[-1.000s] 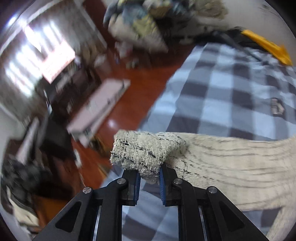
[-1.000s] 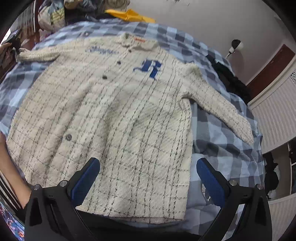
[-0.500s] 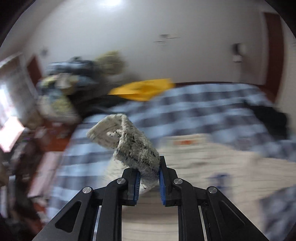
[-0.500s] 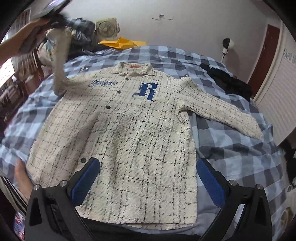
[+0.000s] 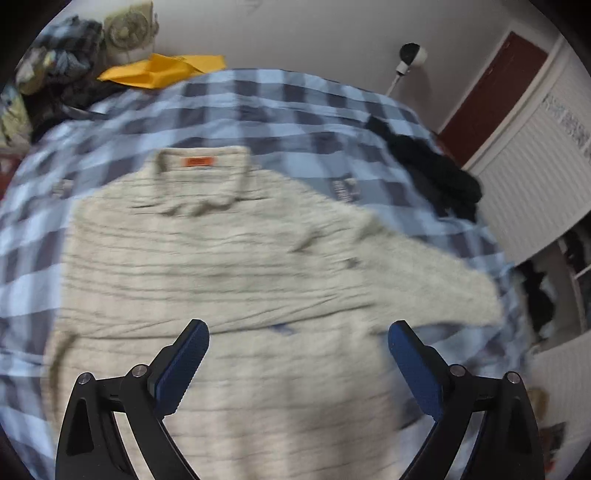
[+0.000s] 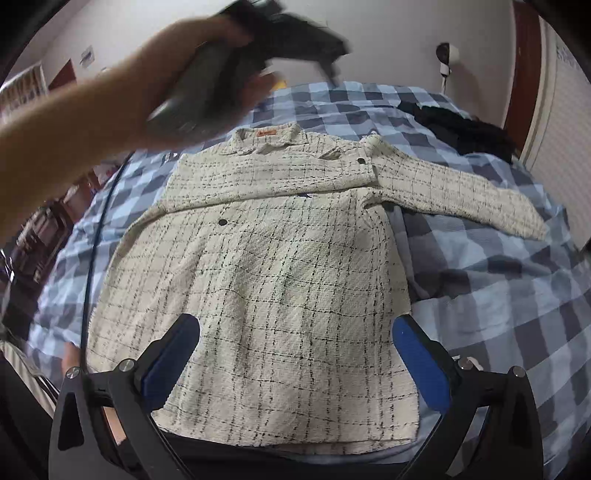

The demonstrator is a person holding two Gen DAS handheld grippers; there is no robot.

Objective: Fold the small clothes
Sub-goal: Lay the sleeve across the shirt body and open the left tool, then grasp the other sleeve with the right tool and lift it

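A cream tweed jacket (image 6: 288,266) with thin black checks lies front up on a blue checked bedspread (image 6: 498,295). Its left sleeve (image 6: 266,177) is folded across the chest. Its right sleeve (image 6: 461,195) still stretches out to the right. The jacket also shows in the left wrist view (image 5: 221,266), blurred, with an orange collar label (image 5: 199,161). My left gripper (image 5: 298,365) is open and empty above the jacket. In the right wrist view it hangs blurred above the collar in a hand (image 6: 207,96). My right gripper (image 6: 295,358) is open and empty over the hem.
A black garment (image 6: 461,129) lies at the bed's far right. A yellow item (image 5: 162,70) and a pile of clothes (image 5: 48,85) sit at the far left by a fan (image 5: 129,29). A wall lamp (image 6: 445,55) and a red door (image 5: 491,96) stand behind.
My left gripper carried the left sleeve cuff up and across the chest, then opened and let it go. The sleeve now lies folded over the front. My right gripper stayed open over the hem.
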